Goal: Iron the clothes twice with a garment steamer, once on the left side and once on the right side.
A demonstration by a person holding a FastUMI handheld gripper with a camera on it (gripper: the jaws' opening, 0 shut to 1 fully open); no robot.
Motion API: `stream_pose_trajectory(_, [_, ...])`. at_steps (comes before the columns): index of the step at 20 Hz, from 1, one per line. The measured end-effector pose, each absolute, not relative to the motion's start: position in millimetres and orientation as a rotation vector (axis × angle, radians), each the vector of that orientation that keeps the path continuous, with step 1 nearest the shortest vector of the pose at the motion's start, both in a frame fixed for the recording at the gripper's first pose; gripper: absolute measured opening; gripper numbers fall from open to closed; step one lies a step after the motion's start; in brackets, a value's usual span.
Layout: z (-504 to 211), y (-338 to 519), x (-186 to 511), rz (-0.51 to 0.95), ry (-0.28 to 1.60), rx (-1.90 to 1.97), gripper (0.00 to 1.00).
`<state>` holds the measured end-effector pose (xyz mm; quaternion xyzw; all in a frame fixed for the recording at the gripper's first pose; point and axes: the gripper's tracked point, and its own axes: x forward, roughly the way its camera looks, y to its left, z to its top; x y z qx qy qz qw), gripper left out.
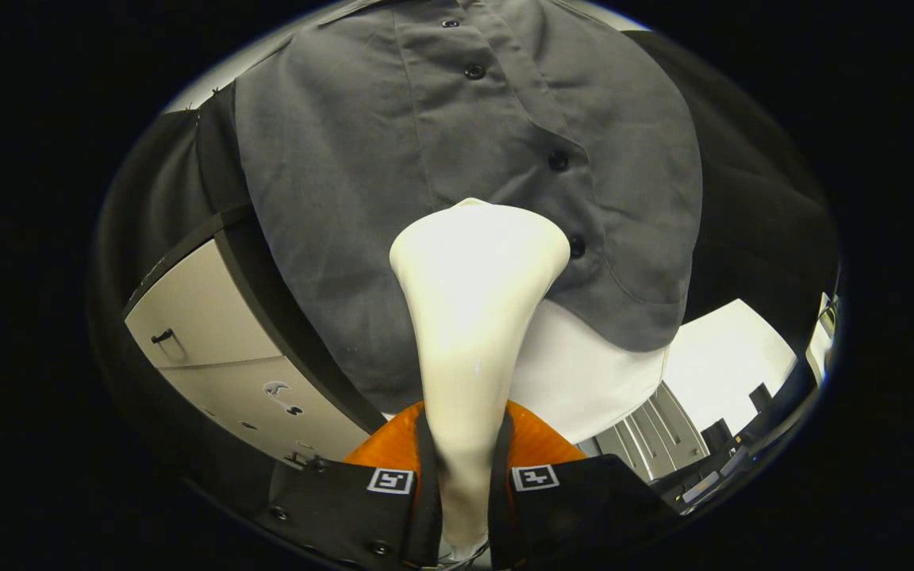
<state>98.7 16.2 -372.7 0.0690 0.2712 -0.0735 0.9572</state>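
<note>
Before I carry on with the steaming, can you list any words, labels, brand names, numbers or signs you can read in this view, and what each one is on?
No readable text here.
Tongs, shut on the garment steamer: two square black-and-white coded markers, patterns only, no letters.
Garment steamer: plain, no brand visible.
Grey shirt: buttons only, no label.
Cabinet: small dark marks, too small to tell.

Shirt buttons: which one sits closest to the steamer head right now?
The lowest button, right beside the steamer head's edge. The other buttons run farther up the grey shirt. The gripper is clamped on the steamer's handle.
</note>
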Motion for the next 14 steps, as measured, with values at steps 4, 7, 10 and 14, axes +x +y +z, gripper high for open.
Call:
stream_pose_trajectory(4, [-388.4,13.5,81.3,-0.176,0.592,0.156,0.31])
stream_pose_trajectory(7, [-375.2,13.4,70.8,-0.180,0.578,0.158,0.31])
stream_pose_trajectory(10, [-347.3,13.7,61.5,-0.188,0.541,0.161,0.31])
stream_pose_trajectory(14, [-296.5,7.3,47.4,-0.203,0.480,0.170,0.31])
